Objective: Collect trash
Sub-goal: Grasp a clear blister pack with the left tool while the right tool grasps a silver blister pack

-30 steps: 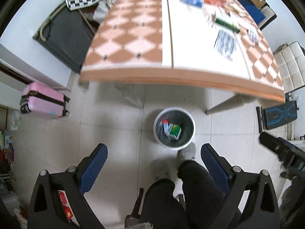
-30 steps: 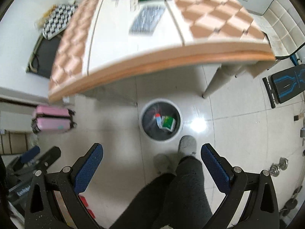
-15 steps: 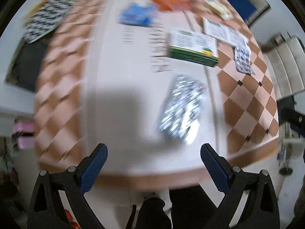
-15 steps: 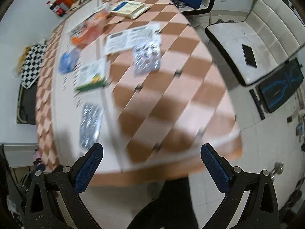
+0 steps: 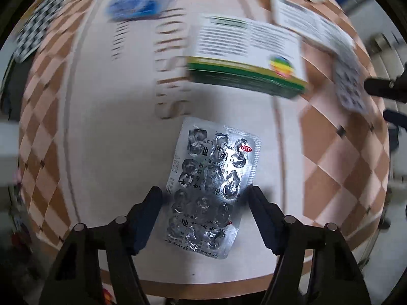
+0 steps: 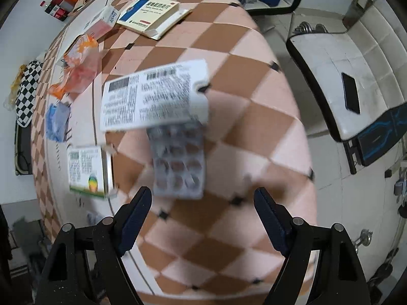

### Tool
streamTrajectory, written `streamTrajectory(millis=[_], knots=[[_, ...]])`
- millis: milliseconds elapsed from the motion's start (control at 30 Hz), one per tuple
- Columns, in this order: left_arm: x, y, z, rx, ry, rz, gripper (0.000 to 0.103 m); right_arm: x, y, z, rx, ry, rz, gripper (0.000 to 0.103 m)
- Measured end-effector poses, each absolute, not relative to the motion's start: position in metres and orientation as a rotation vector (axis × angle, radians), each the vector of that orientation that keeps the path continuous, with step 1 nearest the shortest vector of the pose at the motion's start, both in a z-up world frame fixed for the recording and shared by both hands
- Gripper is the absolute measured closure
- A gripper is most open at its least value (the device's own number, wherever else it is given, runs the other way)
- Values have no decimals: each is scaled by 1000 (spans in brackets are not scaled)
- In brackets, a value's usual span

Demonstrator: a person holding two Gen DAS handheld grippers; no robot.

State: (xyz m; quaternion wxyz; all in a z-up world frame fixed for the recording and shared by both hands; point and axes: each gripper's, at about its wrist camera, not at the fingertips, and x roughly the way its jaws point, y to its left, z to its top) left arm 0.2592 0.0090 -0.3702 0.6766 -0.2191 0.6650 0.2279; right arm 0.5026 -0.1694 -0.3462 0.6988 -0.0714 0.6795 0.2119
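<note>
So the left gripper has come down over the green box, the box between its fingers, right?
Not the green box. The left wrist view shows the left gripper closing around the silver blister pack, which lies between its fingers on the table; the box lies beyond it.

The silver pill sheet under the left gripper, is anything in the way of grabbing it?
Nothing visible is. The pill sheet lies flat and alone on the white strip of the table, already between the closing fingers of the left gripper, which do not press on it yet. The green box sits clear beyond it.
</note>
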Motion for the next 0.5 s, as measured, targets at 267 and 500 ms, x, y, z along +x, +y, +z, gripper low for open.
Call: streamTrajectory(millis=[267,500], knots=[[236,63,-369,-649,1416,726,36,511,-118,-371,-288,1475,388,21],[229,56,-373,-654,1423,705,36,485,-105,-367,-423,1447,427,45]])
